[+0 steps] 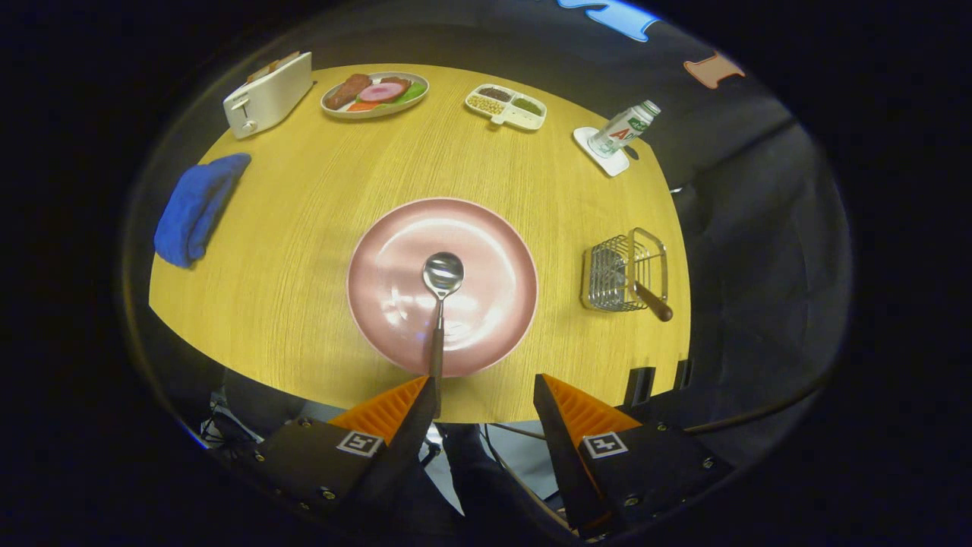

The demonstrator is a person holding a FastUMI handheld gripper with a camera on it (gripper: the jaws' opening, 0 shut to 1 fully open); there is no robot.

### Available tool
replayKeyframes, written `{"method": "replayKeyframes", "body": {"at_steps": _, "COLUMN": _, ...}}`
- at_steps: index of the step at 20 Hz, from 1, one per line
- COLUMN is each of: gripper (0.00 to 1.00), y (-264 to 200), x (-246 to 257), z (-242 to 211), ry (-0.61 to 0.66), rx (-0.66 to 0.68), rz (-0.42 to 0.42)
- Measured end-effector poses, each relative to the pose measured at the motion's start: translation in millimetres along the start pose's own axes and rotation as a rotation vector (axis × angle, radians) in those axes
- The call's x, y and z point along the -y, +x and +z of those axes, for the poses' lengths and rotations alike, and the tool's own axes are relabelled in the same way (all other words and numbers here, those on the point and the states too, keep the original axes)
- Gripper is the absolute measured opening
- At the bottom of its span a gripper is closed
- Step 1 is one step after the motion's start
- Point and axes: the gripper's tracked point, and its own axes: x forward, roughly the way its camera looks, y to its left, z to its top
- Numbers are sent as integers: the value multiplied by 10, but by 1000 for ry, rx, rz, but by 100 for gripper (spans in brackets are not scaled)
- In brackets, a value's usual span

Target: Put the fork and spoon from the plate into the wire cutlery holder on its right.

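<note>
On round wooden table (304, 228): pink plate (395, 251) with shiny spoon (442, 292), dark handle. Fork handle pokes from wire cutlery holder (624, 272). Gripper (486, 395) fingers wide apart, holding nothing.

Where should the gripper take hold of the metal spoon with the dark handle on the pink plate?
Grip the metal spoon by its dark handle, coming from above: that end overhangs the pink plate rim, nearest the open gripper; the bowl lies flat.

Black tongs (484, 399) body bears screws and square markers.
</note>
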Motion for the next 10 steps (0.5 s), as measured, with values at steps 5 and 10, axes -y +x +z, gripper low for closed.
{"method": "replayKeyframes", "body": {"at_steps": 5, "gripper": 80, "y": 246, "x": -228, "z": -238, "ry": -13, "rx": -63, "rz": 39}}
{"method": "replayKeyframes", "body": {"at_steps": 10, "gripper": 80, "y": 480, "x": -335, "z": -360, "ry": 10, "rx": -103, "rz": 68}}
